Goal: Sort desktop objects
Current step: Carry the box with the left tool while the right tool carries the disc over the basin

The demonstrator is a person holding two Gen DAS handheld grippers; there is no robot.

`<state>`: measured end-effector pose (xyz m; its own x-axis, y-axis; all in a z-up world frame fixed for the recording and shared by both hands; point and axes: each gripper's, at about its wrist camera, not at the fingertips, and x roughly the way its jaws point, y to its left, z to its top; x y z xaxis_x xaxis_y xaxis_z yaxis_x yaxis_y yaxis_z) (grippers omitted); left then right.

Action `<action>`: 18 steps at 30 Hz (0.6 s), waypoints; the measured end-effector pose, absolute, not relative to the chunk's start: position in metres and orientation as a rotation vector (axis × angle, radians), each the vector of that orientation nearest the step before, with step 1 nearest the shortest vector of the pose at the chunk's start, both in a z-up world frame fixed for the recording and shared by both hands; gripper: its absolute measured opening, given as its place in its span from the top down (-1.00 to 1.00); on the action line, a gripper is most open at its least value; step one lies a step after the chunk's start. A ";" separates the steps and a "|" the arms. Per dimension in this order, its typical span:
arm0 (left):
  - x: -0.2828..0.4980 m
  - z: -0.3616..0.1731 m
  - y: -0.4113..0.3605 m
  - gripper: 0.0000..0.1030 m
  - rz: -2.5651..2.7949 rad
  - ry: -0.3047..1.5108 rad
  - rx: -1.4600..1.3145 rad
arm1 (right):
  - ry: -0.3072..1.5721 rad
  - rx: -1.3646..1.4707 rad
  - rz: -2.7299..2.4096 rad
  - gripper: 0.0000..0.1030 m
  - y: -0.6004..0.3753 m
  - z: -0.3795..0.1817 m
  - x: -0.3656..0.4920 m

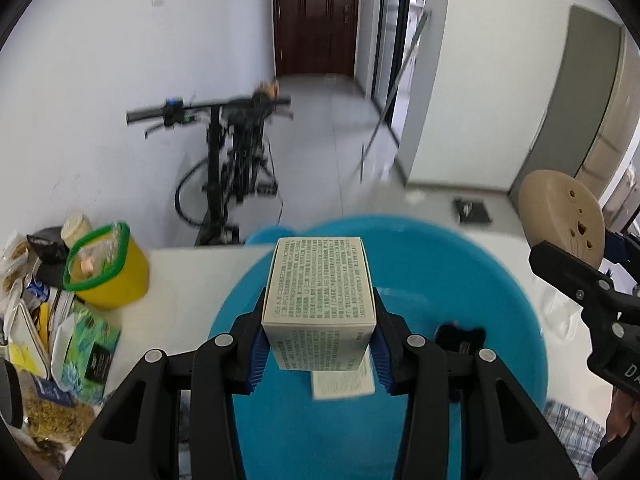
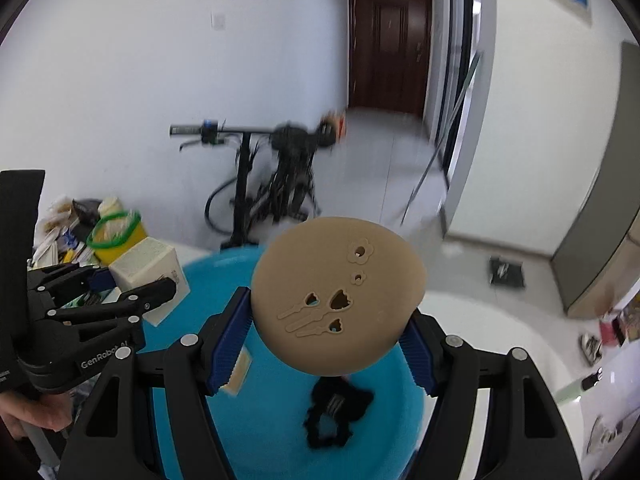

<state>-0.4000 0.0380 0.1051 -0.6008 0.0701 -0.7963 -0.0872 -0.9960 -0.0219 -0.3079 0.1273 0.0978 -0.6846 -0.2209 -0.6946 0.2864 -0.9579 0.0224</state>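
My left gripper (image 1: 319,336) is shut on a pale green carton (image 1: 320,284) printed with small text, held above a blue plastic basin (image 1: 500,280). My right gripper (image 2: 326,334) is shut on a round tan disc (image 2: 340,292) with flower-shaped cut-outs, also over the blue basin (image 2: 200,280). In the basin lie a black scrunchie-like object (image 2: 336,412) and a small paper card (image 2: 240,372). The right wrist view shows the left gripper (image 2: 132,284) with the carton (image 2: 148,268) at the left. The disc (image 1: 560,216) and right gripper (image 1: 568,276) appear at the right of the left wrist view.
A yellow tub with a green rim (image 1: 108,272) and a heap of packets (image 1: 44,340) crowd the table's left side. Beyond the white table (image 1: 192,264) stands a black scooter (image 1: 228,152) by the wall. Loose items (image 2: 600,340) lie on the table's right.
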 end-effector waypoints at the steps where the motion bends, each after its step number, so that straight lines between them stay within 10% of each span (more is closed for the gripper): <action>1: -0.403 0.100 0.038 0.12 2.706 0.020 -1.420 | 0.128 1.115 -2.629 -0.33 0.128 0.095 -0.311; 18: -0.420 0.051 0.032 0.12 2.549 -0.029 -1.682 | 0.159 1.409 -2.483 -0.33 0.125 0.042 -0.338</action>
